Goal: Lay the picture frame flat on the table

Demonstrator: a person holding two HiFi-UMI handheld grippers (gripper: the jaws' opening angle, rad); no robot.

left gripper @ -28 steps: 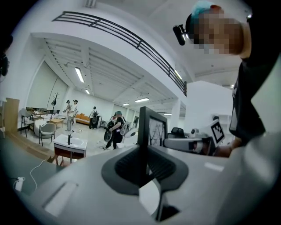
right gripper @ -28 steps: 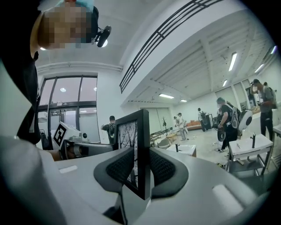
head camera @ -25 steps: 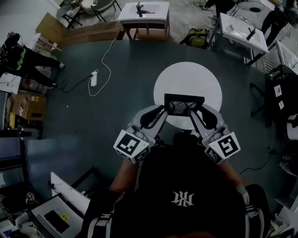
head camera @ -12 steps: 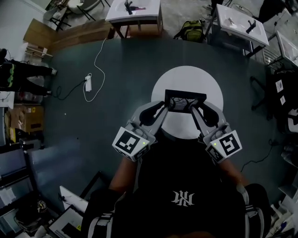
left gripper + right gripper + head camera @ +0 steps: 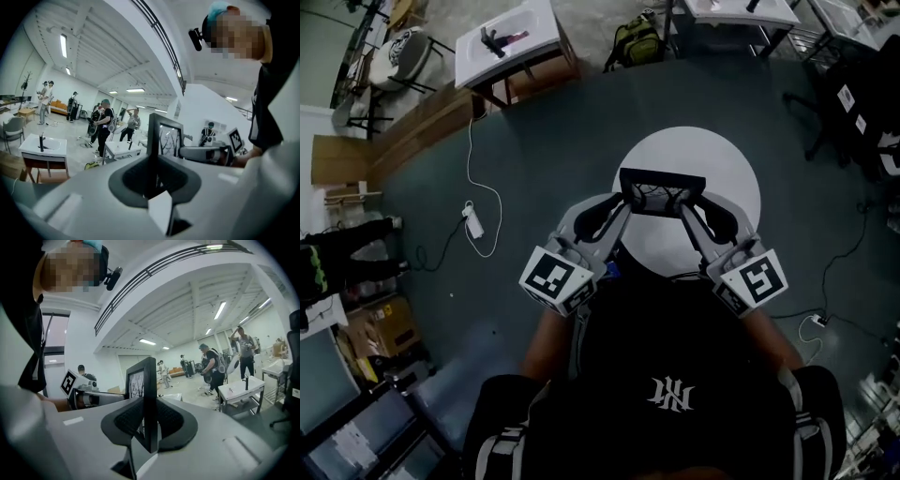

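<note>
grey floor (image 5: 534,141) spreads under a round white table (image 5: 717,155) in a big hall. my left gripper (image 5: 623,202) is clamped on the left edge of the picture frame (image 5: 662,191), and my right gripper (image 5: 682,208) is clamped on its right edge, each with both pads pressed on the dark border. the frame stands upright between them over the near part of the table; i cannot tell whether its lower edge touches the top. further out, a power strip (image 5: 473,222) with a white cord lies on the floor, a backpack (image 5: 637,39) sits by white tables (image 5: 511,37), and people (image 5: 104,124) stand about.
</note>
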